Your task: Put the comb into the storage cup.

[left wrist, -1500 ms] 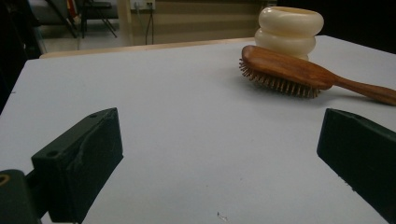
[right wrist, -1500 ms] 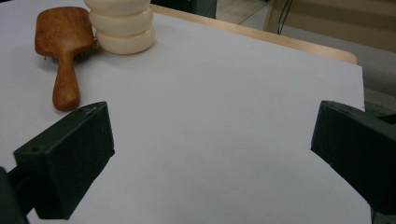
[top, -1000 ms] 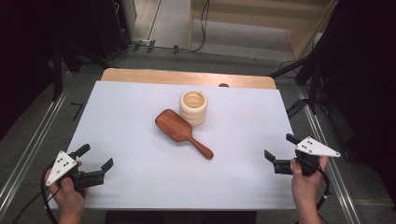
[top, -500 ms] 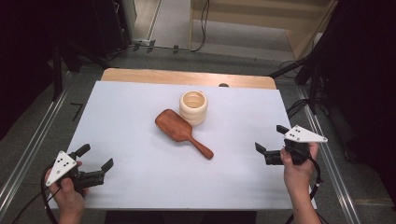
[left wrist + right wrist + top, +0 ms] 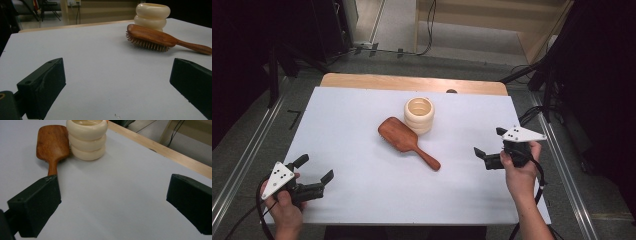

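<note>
**A recording lab, not a home**

A white-covered table (image 5: 362, 210) was set on grey flooring. Beside the table, metal rails (image 5: 242, 165) were laid; beyond it, black stands (image 5: 557, 65) and loose cables (image 5: 430, 25) were seen against dark surroundings.

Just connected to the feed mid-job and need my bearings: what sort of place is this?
Most likely a lab or studio set up for recording. A white-topped table stands on grey floor with dark stands and cables behind; only a wooden hairbrush and a cream ribbed cup are laid out.
</note>
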`<state>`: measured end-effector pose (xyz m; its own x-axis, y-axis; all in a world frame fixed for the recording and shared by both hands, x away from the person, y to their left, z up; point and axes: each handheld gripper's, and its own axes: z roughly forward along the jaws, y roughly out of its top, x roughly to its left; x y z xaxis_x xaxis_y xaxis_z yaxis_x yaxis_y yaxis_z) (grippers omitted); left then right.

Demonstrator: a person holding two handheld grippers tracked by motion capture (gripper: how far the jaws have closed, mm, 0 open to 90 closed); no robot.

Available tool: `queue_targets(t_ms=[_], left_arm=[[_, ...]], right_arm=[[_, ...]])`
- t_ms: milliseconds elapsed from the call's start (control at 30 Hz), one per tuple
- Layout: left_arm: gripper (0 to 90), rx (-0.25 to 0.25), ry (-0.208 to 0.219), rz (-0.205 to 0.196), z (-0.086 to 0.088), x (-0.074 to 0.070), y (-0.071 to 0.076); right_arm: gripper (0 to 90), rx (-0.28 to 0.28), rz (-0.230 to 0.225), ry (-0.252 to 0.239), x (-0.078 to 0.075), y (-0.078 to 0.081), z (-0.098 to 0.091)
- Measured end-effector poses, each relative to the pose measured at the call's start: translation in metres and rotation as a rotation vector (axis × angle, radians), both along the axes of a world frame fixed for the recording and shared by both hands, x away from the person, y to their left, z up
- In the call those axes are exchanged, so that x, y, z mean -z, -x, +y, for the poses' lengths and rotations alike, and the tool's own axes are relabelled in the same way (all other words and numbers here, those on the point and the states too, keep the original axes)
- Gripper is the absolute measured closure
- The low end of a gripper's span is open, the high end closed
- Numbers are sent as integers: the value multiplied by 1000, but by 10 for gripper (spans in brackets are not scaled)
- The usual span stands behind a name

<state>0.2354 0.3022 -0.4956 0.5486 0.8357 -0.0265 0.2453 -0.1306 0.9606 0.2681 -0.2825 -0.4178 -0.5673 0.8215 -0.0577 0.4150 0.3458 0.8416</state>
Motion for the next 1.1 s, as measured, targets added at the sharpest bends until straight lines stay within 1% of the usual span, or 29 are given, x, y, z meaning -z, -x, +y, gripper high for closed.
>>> queue_targets(t_ms=[367,433,467,600,667,767,800,933,967,1000,1100], left_arm=[[3,0,2,-1,0,0,0],[3,1,0,0,0,0,0],[3,1,0,0,0,0,0],[3,2,-1,1,0,0,0],[3,2,-1,0,-1,0,0],[3,3,-1,1,-1,0,0],[3,2,-2,2,-1,0,0],[4,1,-2,2,-1,0,0],[3,1,-2,2,-1,0,0],[4,2,-2,2,-1,0,0],[3,3,-3,2,-1,0,0]], right_arm=[[0,-25,39,34,-5,-14,14],[0,-33,51,54,-7,-18,19],[0,-33,51,54,-7,-18,19],[0,-45,75,70,-9,-24,27],[0,-48,83,83,-9,-27,31],[0,-57,89,90,-9,-29,35],[0,-65,94,101,-8,-31,38],[0,-69,111,107,-8,-34,43],[0,-74,122,112,-8,-36,47],[0,-82,117,119,-8,-37,48],[0,-95,125,129,-8,-39,53]])
